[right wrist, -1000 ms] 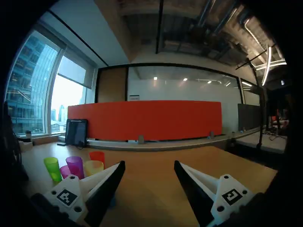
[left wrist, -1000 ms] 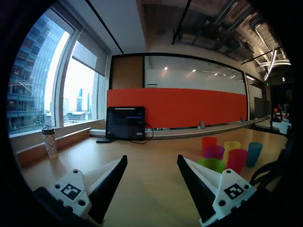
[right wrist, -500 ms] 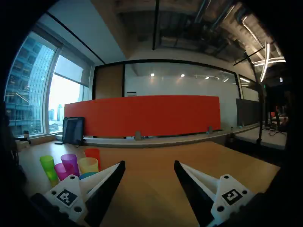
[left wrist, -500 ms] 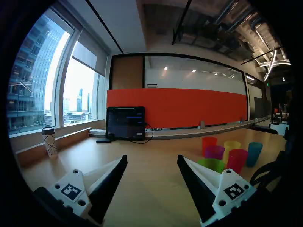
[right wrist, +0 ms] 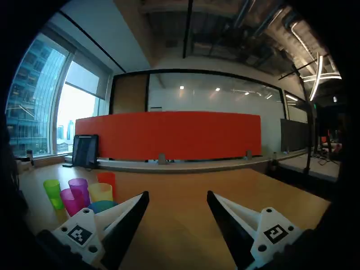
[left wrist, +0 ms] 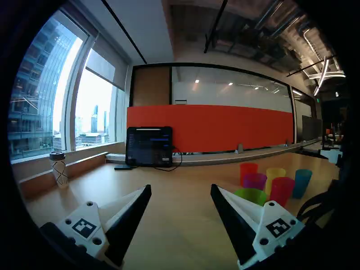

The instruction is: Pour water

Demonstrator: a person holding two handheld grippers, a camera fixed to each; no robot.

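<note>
Well, my left tongs [left wrist: 180, 187] and right tongs [right wrist: 177, 194] gape wide and empty, plastic cups [left wrist: 255, 180] clustered beside them on the surface [left wrist: 180, 173].

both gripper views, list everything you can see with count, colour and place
translucent plastic cups: six; red, yellow, teal, purple, pink, green; clustered upright on the table, right of the left gripper's fingers
black open laptop: one; far edge of the table
white patterned bottle with a dark lid: one; window ledge, left
orange-red divider panel: one; behind the table
tall glass windows: left wall, city buildings outside
light wooden table: one; tan; under the cups and laptop
left gripper: white fingers, black inner faces; open, empty
right gripper: same colours; open, empty; cups to its left
</note>
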